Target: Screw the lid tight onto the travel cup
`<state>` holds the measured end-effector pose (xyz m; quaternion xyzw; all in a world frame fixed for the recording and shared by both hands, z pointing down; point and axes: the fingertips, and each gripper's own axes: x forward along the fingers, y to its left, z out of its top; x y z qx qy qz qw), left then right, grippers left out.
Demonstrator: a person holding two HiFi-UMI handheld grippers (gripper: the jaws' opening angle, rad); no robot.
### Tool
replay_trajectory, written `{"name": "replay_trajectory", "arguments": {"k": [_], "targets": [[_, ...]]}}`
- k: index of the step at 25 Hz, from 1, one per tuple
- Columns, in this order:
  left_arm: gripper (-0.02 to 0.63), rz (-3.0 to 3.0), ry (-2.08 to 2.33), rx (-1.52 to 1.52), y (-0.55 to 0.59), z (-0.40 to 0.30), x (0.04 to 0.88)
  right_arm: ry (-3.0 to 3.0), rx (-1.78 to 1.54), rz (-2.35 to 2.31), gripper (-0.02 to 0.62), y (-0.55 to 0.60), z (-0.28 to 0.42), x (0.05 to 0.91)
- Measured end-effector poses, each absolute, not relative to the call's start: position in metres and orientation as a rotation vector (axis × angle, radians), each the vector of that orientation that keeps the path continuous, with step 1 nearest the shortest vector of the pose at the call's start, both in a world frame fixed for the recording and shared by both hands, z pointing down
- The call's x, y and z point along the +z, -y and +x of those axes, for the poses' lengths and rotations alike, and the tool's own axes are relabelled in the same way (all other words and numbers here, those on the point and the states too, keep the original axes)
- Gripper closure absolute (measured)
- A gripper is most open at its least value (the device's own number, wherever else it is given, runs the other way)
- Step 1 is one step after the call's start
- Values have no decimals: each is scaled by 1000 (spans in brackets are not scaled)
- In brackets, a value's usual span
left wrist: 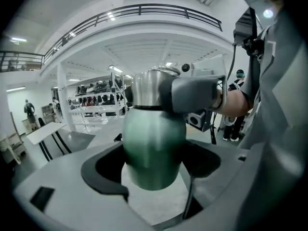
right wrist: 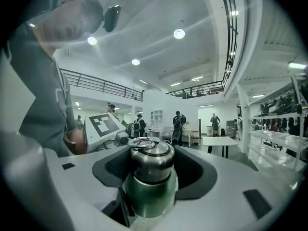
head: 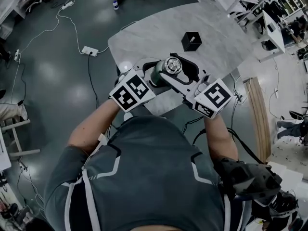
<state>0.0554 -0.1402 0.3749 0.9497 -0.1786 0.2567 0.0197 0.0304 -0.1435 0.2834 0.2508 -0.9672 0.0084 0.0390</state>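
Over the marble table (head: pixel 144 37), the left gripper (left wrist: pixel 153 174) clamps the green travel cup (left wrist: pixel 154 143) by its body, while the right gripper (right wrist: pixel 150 179) grips its steel lid (right wrist: pixel 150 159)

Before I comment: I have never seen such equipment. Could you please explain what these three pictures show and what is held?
No robot: a person holds a two-jaw gripper in each hand. One picture comes from a camera on the person's head, looking down; the other two come from cameras riding on the grippers. The left gripper grips the green travel cup by its body; the right gripper has its jaws shut on the cup's steel lid. A small black box stands on the pale table.
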Motion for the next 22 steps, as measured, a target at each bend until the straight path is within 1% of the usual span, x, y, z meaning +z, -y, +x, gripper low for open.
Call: {"name": "replay_trajectory", "arguments": {"k": [4, 6, 10, 18, 20, 22], "targets": [[235, 2978, 531, 783, 145, 49, 375, 2971, -7, 701, 314, 144, 25, 282], [235, 2969, 512, 743, 143, 47, 375, 3000, -10, 667, 300, 139, 29, 275], [235, 2961, 528, 698, 144, 42, 373, 3043, -18, 653, 296, 134, 41, 260], [235, 2952, 622, 605, 165, 30, 377, 3006, 52, 897, 298, 158, 84, 268], [234, 2953, 647, 590, 171, 31, 381, 2968, 63, 988, 320, 168, 97, 274], [235, 2956, 668, 561, 178, 33, 383, 2934, 84, 1086, 395, 177, 113, 280]]}}
